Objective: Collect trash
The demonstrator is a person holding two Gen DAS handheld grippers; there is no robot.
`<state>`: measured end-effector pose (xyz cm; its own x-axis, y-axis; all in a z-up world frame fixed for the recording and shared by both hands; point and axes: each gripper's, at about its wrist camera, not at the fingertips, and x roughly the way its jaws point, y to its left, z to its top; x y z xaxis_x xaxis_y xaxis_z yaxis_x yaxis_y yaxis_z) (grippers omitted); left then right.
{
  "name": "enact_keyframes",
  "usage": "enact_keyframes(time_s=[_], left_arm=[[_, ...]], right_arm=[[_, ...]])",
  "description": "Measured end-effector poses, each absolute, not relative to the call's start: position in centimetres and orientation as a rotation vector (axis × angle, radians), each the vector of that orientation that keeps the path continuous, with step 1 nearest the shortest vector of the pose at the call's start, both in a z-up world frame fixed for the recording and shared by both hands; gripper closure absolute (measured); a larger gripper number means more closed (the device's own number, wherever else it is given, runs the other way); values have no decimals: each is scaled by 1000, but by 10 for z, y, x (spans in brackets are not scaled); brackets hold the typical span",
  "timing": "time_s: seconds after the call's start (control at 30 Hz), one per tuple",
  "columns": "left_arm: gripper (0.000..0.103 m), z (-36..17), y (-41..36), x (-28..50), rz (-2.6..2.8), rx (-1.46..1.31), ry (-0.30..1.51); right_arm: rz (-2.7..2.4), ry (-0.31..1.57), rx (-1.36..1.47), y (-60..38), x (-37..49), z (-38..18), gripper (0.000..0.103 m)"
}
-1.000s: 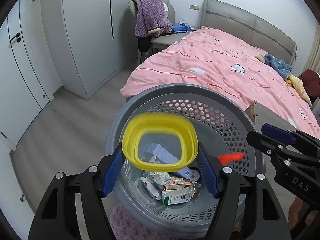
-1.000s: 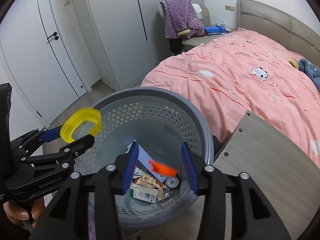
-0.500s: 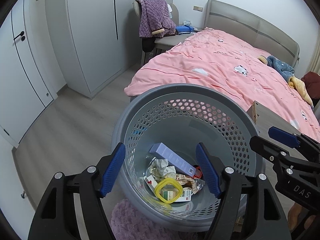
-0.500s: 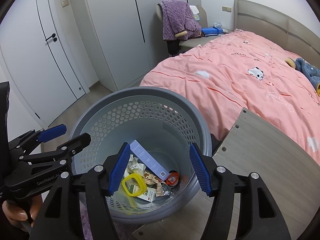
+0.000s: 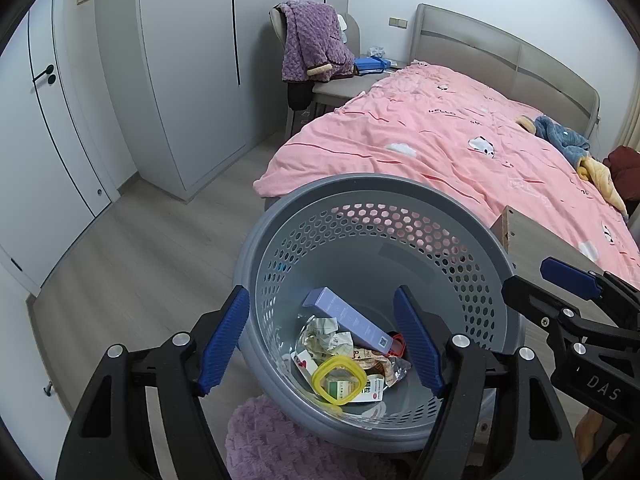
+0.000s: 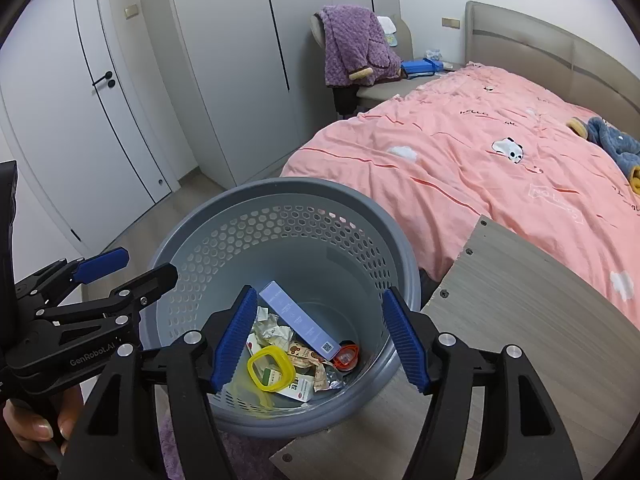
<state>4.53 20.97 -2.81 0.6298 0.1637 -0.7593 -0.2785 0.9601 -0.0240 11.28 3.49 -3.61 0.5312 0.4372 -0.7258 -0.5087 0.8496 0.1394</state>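
Even soft light, sharp, fisheye-warped edges

We've got a wide open mouth on the grey basket (image 5: 376, 188), so straight down into it is free. The bottom is crowded though: purple box (image 5: 347, 319), crumpled paper (image 5: 326, 332), yellow ring (image 5: 339, 379) and wrappers. Right of the basket a wooden board (image 6: 532, 320) butts against its wall, behind it the pink bed (image 5: 460, 148) blocks. Left of the basket we see bare floor (image 5: 140, 264).
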Motion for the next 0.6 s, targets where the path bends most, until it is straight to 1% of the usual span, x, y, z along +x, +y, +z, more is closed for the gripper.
enact_keyframes(time_s=[0.17,0.3,0.5,0.6], left_arm=[[30,-27,210,45,255,-144,852],[27,-25,210,42,261,-135,847],[27,-23,209,40,264,-132,844],[24,-22,209,39,266,-131,843]], right_arm=[[561,830,-89,32,110,-34,35],[562,831,-85,31,108,-34,34],[560,824,-81,29,107,-34,31],[558,820,-75,28,106,-33,30]])
